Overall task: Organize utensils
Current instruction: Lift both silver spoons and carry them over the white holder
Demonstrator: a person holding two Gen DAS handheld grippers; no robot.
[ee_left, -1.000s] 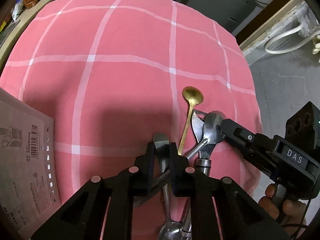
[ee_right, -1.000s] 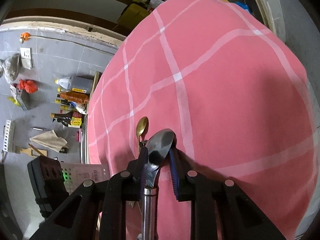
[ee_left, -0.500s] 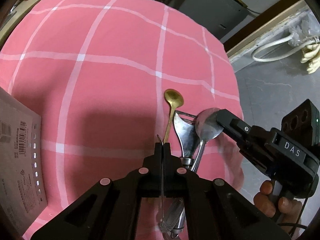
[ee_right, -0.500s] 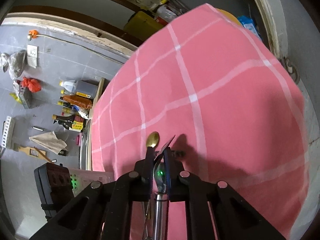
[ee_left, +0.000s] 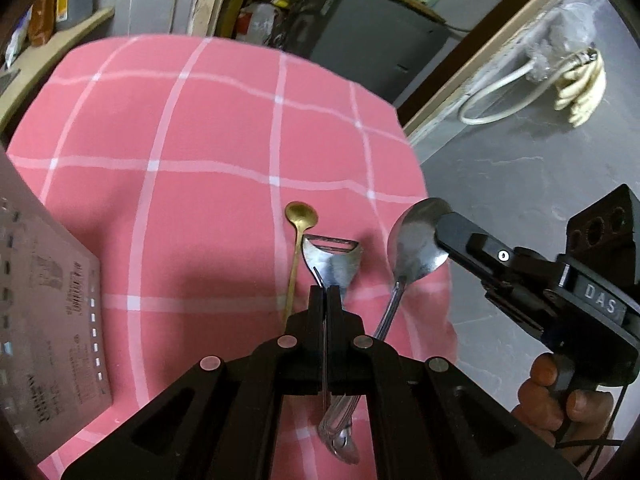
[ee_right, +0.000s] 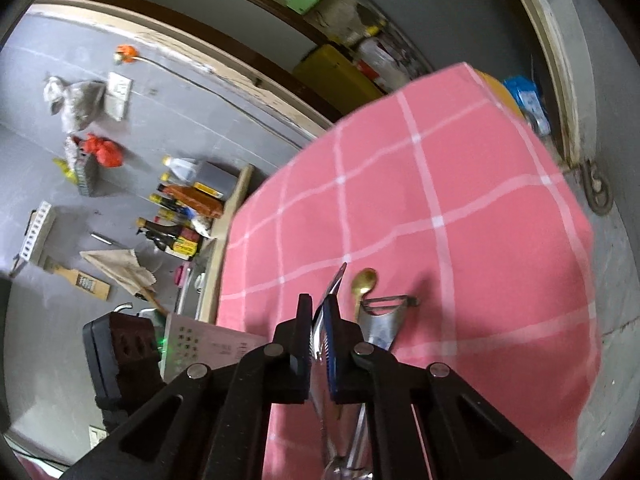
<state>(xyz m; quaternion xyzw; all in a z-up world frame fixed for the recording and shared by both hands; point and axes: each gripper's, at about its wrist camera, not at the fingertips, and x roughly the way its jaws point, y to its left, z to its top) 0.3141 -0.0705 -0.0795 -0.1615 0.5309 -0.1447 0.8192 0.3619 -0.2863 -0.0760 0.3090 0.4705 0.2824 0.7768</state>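
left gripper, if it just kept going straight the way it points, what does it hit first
Probably the steel peeler, lying on the pink checked tablecloth just beyond the left gripper, which is shut on a thin utensil seen edge-on. The gold spoon lies slightly left; depth is uncertain.

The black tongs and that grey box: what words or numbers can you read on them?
"DAS": white letters on the right tongs' black body.
Grey box at the left edge: printed lines and a row of small squares, too blurred to read.
Bottles on the floor in the right wrist view: labels too small to read.
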